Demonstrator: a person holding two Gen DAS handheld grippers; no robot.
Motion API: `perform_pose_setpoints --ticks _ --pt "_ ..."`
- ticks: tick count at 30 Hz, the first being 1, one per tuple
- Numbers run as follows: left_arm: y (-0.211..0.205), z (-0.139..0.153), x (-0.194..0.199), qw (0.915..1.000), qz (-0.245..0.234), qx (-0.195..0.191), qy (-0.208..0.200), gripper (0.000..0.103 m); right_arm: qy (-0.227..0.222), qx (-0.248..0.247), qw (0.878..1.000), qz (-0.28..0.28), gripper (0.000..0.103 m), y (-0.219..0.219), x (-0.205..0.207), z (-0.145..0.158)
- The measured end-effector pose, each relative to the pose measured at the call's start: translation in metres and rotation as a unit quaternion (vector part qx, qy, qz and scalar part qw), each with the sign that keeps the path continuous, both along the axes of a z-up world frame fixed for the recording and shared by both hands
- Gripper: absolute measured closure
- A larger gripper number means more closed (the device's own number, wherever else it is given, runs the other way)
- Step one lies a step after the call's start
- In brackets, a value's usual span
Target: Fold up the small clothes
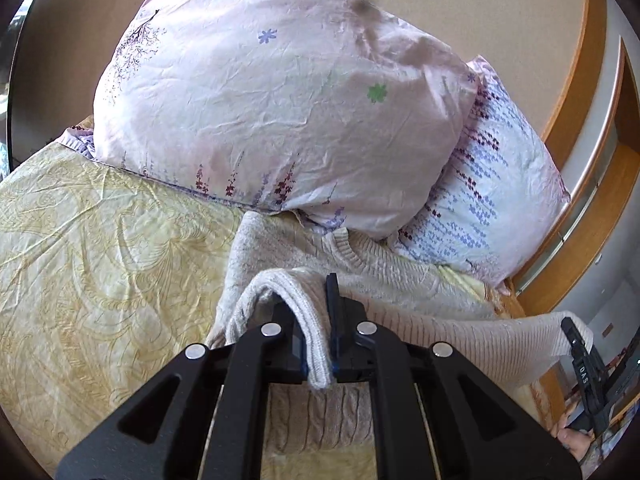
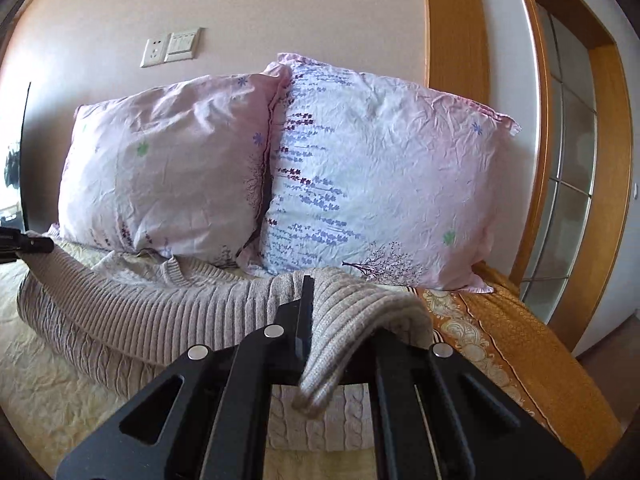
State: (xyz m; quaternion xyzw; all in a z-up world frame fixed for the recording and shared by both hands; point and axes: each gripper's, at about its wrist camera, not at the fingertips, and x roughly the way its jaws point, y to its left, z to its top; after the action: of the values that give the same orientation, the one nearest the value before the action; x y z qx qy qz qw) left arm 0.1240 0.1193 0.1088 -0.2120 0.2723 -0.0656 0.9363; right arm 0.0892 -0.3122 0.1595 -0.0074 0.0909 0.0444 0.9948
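Note:
A beige knitted sweater lies on the bed in front of the pillows; it also shows in the right wrist view. My left gripper is shut on the sweater's ribbed hem at its left corner and holds it lifted. My right gripper is shut on the ribbed hem at the other corner, with the knit draped over its right finger. The hem stretches between both grippers above the sweater's body. The right gripper shows at the right edge of the left wrist view, the left gripper at the left edge of the right wrist view.
Two pink floral pillows lean on the wall right behind the sweater. A cream patterned bedsheet covers the bed. An orange bedspread edge and a wooden door frame are on the right.

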Motion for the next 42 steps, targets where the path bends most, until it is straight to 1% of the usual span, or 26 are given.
perform_pose_setpoints --ticks 4,9,12,15,18,20,22,24,26,28,33,36,38,40,42 --pt "0.005 0.000 0.024 0.9993 0.026 -0.026 -0.005 0.096 0.011 0.037 0.999 -0.026 0.097 0.000 0.027 0.004" --pt "0.008 -0.014 0.054 0.9976 0.044 -0.049 0.022 0.096 0.035 0.065 0.997 -0.033 0.097 0.006 0.060 0.000" --pt "0.007 -0.024 0.074 0.9972 0.043 -0.042 0.045 0.096 0.066 0.082 0.994 -0.026 0.097 0.006 0.084 -0.006" --pt "0.006 -0.034 0.094 0.9958 0.032 -0.043 0.074 0.096 0.112 0.122 0.986 -0.017 0.097 -0.001 0.112 -0.014" --pt "0.011 -0.046 0.112 0.9924 0.026 -0.054 0.107 0.096 0.163 0.185 0.969 -0.015 0.097 -0.017 0.137 -0.029" --pt "0.017 -0.054 0.124 0.9885 0.022 -0.076 0.129 0.096 0.194 0.223 0.955 -0.018 0.097 -0.027 0.150 -0.041" --pt "0.022 -0.060 0.132 0.9841 0.017 -0.102 0.144 0.096 0.221 0.265 0.938 -0.018 0.097 -0.036 0.160 -0.053" --pt "0.024 -0.064 0.139 0.9817 0.014 -0.114 0.152 0.096 0.243 0.303 0.921 -0.018 0.097 -0.044 0.169 -0.063" --pt "0.023 -0.064 0.144 0.9814 0.011 -0.113 0.155 0.096 0.259 0.332 0.907 -0.017 0.097 -0.050 0.176 -0.074" --pt "0.021 -0.064 0.147 0.9819 0.008 -0.113 0.152 0.096 0.266 0.348 0.899 -0.017 0.097 -0.053 0.181 -0.080" --pt "0.019 -0.064 0.158 0.9813 0.010 -0.123 0.148 0.096 0.260 0.362 0.895 -0.006 0.097 -0.054 0.191 -0.079" --pt "0.018 -0.065 0.162 0.9811 0.015 -0.119 0.152 0.096 0.264 0.363 0.894 -0.006 0.097 -0.057 0.197 -0.078" --pt "0.018 -0.068 0.164 0.9798 0.017 -0.120 0.159 0.096 0.270 0.361 0.893 -0.007 0.097 -0.057 0.198 -0.082" --pt "0.017 -0.069 0.164 0.9805 0.016 -0.114 0.159 0.094 0.273 0.358 0.893 -0.008 0.097 -0.056 0.198 -0.085" --pt "0.015 -0.069 0.165 0.9806 0.017 -0.113 0.159 0.094 0.275 0.364 0.890 -0.005 0.096 -0.056 0.200 -0.085"
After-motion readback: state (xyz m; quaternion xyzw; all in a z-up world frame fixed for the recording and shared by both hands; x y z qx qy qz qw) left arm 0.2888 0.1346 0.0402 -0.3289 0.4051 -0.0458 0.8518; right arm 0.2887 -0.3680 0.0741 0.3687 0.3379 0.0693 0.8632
